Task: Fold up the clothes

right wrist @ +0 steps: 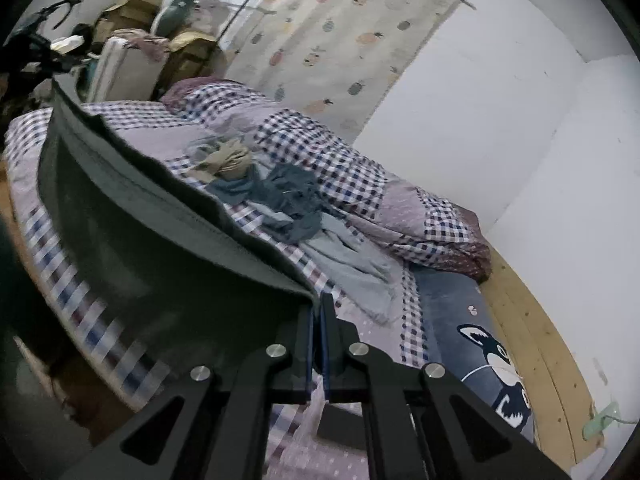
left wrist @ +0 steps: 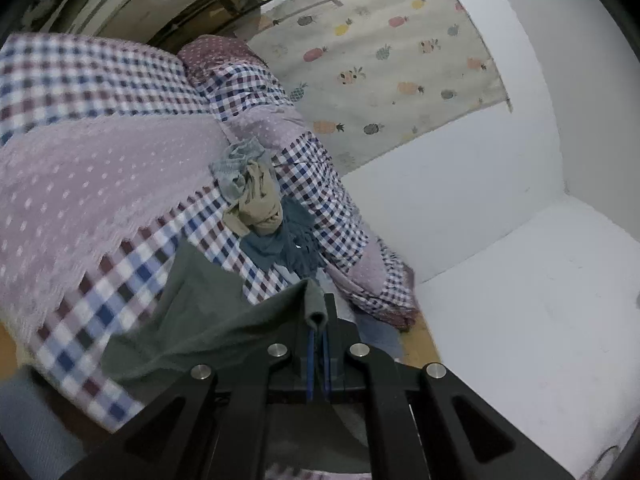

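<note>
While both grippers are raised over the bed (right wrist: 40, 236), noted: left gripper (left wrist: 318, 322) with jaws clamped on a rolled edge of the dark green garment (left wrist: 208, 320); right gripper (right wrist: 318, 300) with jaws clamped on the opposite end of the same hemmed edge, cloth stretched between the two and hanging below, clear of the bedding. Judged to be a held-up stage of folding, either before laying flat or between folds; not settled by these views. Recommended for good handling: keep both ends level, keep the edge taut without overpulling, lower onto a bare patch of bedding so the cloth lands without creases. Risk observed: thin pinch at the left jaws, only a small roll of fabric caught, liable to slip. Further clothes recorded in a loose heap near the middle of the bed: tan garment (left wrist: 260, 200), teal garment (left wrist: 288, 240), grey-blue patterned piece (left wrist: 236, 164), pale blue garment (right wrist: 352, 264), all crumpled. Surface: soft, uneven checked and dotted quilt (left wrist: 100, 184), bunched toward the wall side. Room: white walls, pineapple-print curtain (left wrist: 392, 52), wooden floor (right wrist: 536, 340), blue cartoon rug (right wrist: 476, 344), stacked boxes (right wrist: 136, 0) and clutter beyond the bed.
</note>
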Demonstrator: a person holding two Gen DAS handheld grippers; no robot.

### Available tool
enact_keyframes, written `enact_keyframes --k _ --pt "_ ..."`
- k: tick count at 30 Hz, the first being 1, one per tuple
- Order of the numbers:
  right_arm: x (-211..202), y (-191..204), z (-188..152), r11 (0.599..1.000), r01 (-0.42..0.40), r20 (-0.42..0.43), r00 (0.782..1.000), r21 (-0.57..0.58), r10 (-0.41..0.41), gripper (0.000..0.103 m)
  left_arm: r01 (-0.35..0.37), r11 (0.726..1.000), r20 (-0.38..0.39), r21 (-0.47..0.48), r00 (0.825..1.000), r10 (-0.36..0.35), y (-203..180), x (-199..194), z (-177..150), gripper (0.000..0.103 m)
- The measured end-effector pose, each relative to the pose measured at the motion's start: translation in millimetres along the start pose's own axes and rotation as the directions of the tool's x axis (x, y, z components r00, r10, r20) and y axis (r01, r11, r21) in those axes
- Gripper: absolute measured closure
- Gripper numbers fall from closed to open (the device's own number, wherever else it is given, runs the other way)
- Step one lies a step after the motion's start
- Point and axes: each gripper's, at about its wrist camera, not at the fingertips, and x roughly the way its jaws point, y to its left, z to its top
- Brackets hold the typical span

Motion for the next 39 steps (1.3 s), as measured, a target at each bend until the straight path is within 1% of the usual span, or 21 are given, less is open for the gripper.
enact_keyframes --k 3,6,9,10,13,15,17,19,23,24,28,29,30,31,32,33,34,35,36,38,39 --pt "38 -12 18 1.000 0.004 -0.013 1.000 0.009 -0.004 0.102 -0.032 0.999 -0.011 0.022 0.999 0.032 -8 40 24 0.102" --pt "86 -22 35 1.000 -0.006 -0.034 0.999 0.003 0.006 0.102 -0.090 0.995 -0.024 0.046 0.996 0.091 -9 85 46 0.102" --pt "145 -27 47 0.999 -0.033 -0.082 0.996 -0.009 0.033 0.102 -0.162 0.986 -0.053 0.046 0.985 0.165 1 137 65 0.102" --pt "167 -28 50 0.999 -0.046 -0.103 0.994 -0.013 0.044 0.102 -0.192 0.980 -0.068 0.050 0.978 0.195 6 156 69 0.102" --pt "241 -26 52 0.995 -0.096 -0.184 0.979 -0.017 0.091 0.102 -0.291 0.955 -0.111 0.062 0.949 0.296 31 219 80 0.102" --pt "292 -23 51 0.991 -0.134 -0.244 0.962 -0.016 0.126 0.102 -0.363 0.929 -0.144 0.074 0.918 0.370 54 259 82 0.102" --pt "339 -14 43 0.984 -0.176 -0.309 0.937 -0.022 0.161 0.102 -0.431 0.899 -0.177 0.082 0.881 0.439 78 295 83 0.102" --pt "386 -4 35 0.976 -0.218 -0.372 0.908 -0.024 0.193 0.102 -0.492 0.866 -0.207 0.088 0.841 0.499 102 326 81 0.102" --pt "452 16 14 0.958 -0.286 -0.463 0.849 0.005 0.256 0.102 -0.565 0.819 -0.226 0.095 0.789 0.571 135 362 77 0.102" --pt "456 20 10 0.956 -0.292 -0.471 0.842 0.010 0.262 0.102 -0.579 0.809 -0.231 0.097 0.778 0.584 142 370 76 0.102" --pt "478 33 -1 0.949 -0.313 -0.500 0.817 0.033 0.287 0.102 -0.567 0.816 -0.252 0.111 0.778 0.575 151 378 76 0.101" --pt "484 36 -4 0.947 -0.318 -0.508 0.810 0.038 0.292 0.100 -0.564 0.818 -0.257 0.114 0.778 0.573 154 380 77 0.101" --pt "487 39 -6 0.949 -0.312 -0.519 0.805 0.041 0.287 0.090 -0.561 0.819 -0.263 0.118 0.778 0.571 156 382 77 0.101" --pt "489 39 -8 0.957 -0.286 -0.528 0.807 0.043 0.265 0.085 -0.553 0.824 -0.267 0.120 0.782 0.564 157 383 77 0.100" --pt "490 39 -11 0.965 -0.260 -0.536 0.809 0.045 0.243 0.070 -0.524 0.843 -0.264 0.119 0.802 0.536 154 377 80 0.097" --pt "490 36 -12 0.974 -0.220 -0.535 0.818 0.049 0.211 0.055 -0.497 0.859 -0.250 0.120 0.822 0.511 151 371 83 0.093" --pt "489 33 -14 0.982 -0.180 -0.534 0.826 0.053 0.180 0.051 -0.476 0.870 -0.223 0.129 0.841 0.493 146 360 86 0.089" --pt "487 30 -15 0.986 -0.153 -0.528 0.833 0.065 0.165 0.045 -0.454 0.880 -0.195 0.138 0.859 0.474 141 349 89 0.071" --pt "483 27 -16 0.988 -0.132 -0.526 0.836 0.083 0.156 0.038 -0.437 0.887 -0.172 0.150 0.872 0.459 137 339 90 0.051" --pt "473 21 -18 0.987 -0.102 -0.524 0.838 0.124 0.153 0.032 -0.435 0.880 -0.168 0.190 0.869 0.466 138 322 75 0.035" --pt "468 19 -20 0.985 -0.097 -0.527 0.835 0.145 0.160 0.032 -0.434 0.876 -0.165 0.210 0.867 0.470 139 313 68 0.032"
